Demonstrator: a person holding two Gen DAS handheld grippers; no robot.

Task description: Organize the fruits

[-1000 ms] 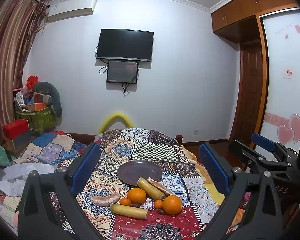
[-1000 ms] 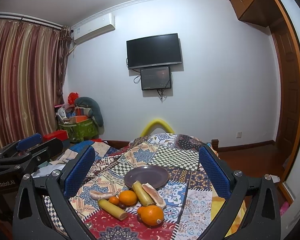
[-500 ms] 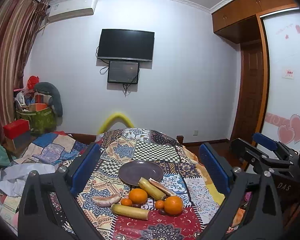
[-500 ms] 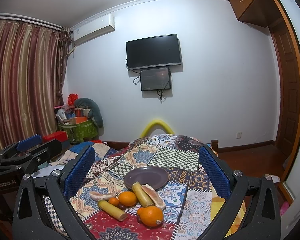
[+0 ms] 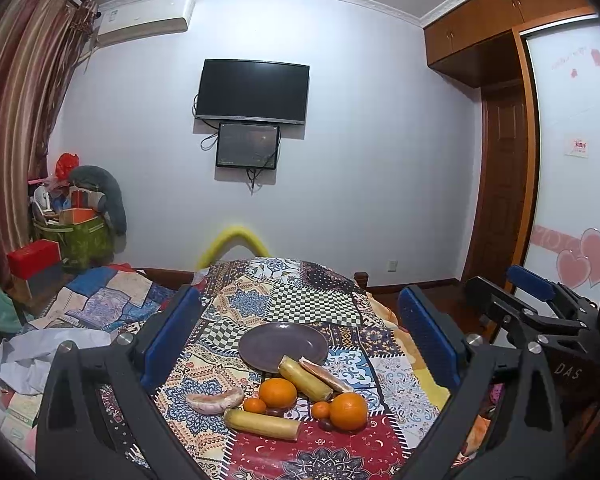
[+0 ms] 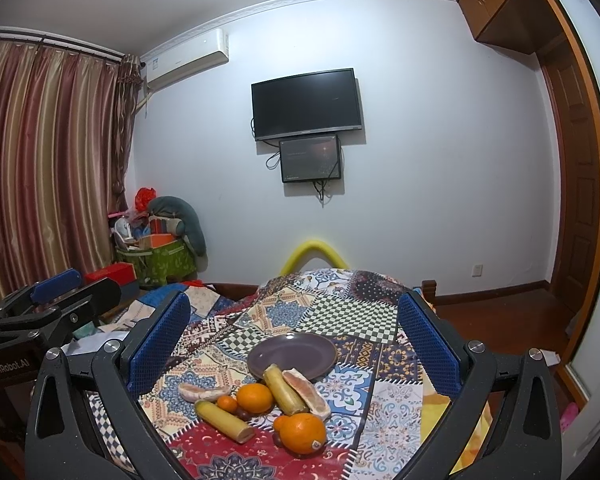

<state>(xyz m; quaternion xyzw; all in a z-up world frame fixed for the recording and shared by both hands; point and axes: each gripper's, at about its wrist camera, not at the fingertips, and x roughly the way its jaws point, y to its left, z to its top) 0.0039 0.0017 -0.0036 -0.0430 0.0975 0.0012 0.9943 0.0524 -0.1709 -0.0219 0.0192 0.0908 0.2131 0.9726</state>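
Both the left gripper (image 5: 300, 336) and right gripper (image 6: 296, 340) hover with jaws wide and empty, fruit heaped at the purple plate's (image 5: 260, 344) six o'clock, awaiting sorting.

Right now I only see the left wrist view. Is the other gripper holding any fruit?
Observer: No. The right gripper is open, with nothing between its fingers.
Visitor: Anything odd about the big orange nearest us?
Observer: That orange has a small sticker low on its near side.
Visitor: What does my own gripper look like from outside?
Observer: The left gripper has "GenRobot.AI" printed on its black body.
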